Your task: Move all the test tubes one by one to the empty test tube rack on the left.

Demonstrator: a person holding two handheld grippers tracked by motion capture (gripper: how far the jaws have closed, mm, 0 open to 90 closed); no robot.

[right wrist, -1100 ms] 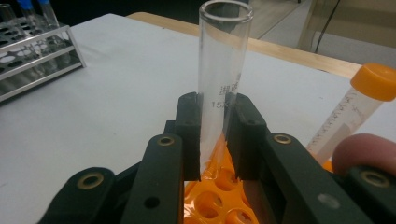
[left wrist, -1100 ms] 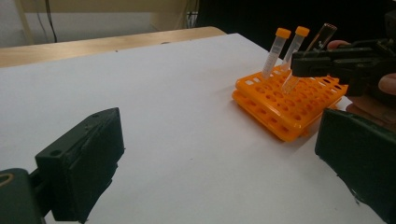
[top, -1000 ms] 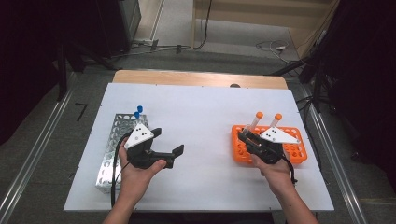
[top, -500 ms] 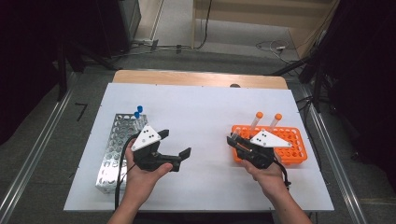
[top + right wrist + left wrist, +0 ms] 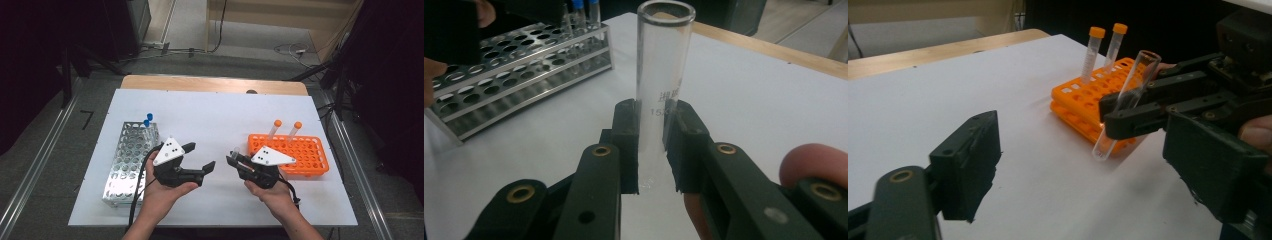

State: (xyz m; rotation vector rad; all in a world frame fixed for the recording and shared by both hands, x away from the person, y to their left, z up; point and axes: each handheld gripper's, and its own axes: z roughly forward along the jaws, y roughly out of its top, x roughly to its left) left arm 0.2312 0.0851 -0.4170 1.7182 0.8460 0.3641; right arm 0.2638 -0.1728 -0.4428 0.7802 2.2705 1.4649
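Left gripper view shows the main relation: the clear test tube (image 5: pixel 1126 102) stands just ahead of the left claw (image 5: pixel 1088 165), between its two black jaws in line of sight but farther away, not yet between them. The right claw (image 5: pixel 1128 112) is closed on this tube at its middle part. The tube has no cap; its open mouth is up and its round bottom is down, so its long axis is nearly upright, with the top leaning a little away from the left claw.

In the high view the left claw (image 5: pixel 199 157) and the right claw (image 5: pixel 234 161) point at each other over the white tabletop (image 5: pixel 220 115), near but apart. The left claw's jaws stand wide with nothing between them, and they have just been closing somewhat. The right gripper view shows the test tube (image 5: pixel 661 85) pressed between both pads.

I judge that a handover is prepared: the left claw must come forward toward the right one and take the tube above or below its grip. The orange rack (image 5: pixel 300 152) is behind the right claw, the metal rack (image 5: pixel 127 155) behind the left one.
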